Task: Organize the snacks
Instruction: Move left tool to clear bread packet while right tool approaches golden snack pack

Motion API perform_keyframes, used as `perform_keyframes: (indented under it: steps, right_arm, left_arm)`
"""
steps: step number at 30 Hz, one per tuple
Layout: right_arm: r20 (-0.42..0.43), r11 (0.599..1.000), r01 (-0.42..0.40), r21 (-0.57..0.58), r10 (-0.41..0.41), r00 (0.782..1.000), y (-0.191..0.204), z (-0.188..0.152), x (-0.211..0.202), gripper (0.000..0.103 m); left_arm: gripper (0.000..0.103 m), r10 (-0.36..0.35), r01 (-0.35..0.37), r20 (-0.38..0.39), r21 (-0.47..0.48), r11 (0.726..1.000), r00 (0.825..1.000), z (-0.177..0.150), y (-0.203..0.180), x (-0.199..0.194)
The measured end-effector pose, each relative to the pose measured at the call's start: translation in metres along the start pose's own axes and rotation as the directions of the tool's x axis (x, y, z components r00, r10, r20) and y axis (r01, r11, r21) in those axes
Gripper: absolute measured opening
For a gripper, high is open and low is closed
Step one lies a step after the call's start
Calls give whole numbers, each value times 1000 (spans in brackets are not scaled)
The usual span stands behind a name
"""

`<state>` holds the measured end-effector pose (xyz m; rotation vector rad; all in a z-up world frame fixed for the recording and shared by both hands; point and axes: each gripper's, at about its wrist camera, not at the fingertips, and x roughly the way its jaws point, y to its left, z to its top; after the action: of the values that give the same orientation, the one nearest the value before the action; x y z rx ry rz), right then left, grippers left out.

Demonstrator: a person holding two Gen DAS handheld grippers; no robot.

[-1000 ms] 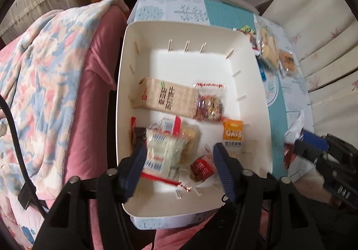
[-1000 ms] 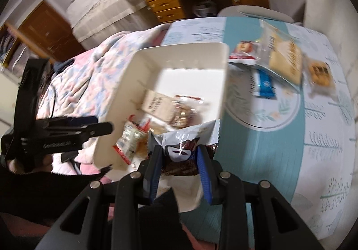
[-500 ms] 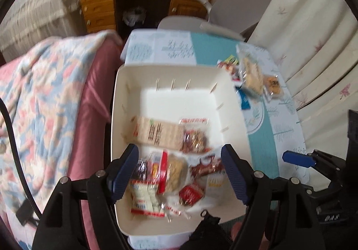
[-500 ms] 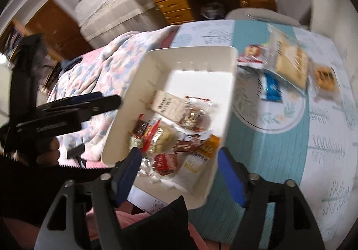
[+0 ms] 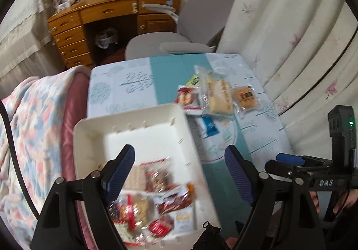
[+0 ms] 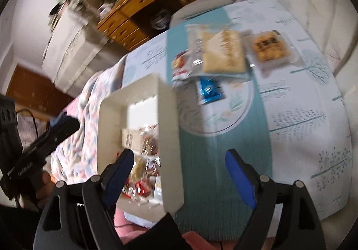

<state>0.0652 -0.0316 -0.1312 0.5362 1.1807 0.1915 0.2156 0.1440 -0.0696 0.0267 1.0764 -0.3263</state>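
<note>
Right wrist: blue packet [image 6: 209, 91] ahead of spread, empty right hand-held gripper [image 6: 181, 179].

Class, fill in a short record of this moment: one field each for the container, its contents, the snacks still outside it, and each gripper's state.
container: white bin at the table's left edge
contents: several wrapped snacks piled at its near end
outside: large cracker pack, orange biscuit pack, blue packet, red-and-white packet
left gripper: open, holding nothing
right gripper: open, holding nothing
</note>
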Motion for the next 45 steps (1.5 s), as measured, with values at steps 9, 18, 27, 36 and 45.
perform_keyframes:
  steps: [9,18,27,36,45]
  right_arm:
    - [-52,968,32,248,-19,998,-68,52,4,87]
    - [-33,873,-14,487,34,999,-123,107,29,94]
    - [13,678,10,735,-28,1000,-166,138,66,95]
    - [12,544,54,838,-118,993,-182,155,99,95]
    - [-43,478,172,861,-268,962,-186,169,117,95]
  left_arm:
    - [88,24,-23,-69,20,1000,997,63,-30,55]
    - [88,35,-33,-128,18,999,991,113,-52,130]
    - [88,22,-23,-149,-9,1000,989,133,-60,201]
    - [88,21,-31,-166,-56,998,986,134,-64,245]
    - [88,81,-85,-182,-14,996,980,138,-74,271]
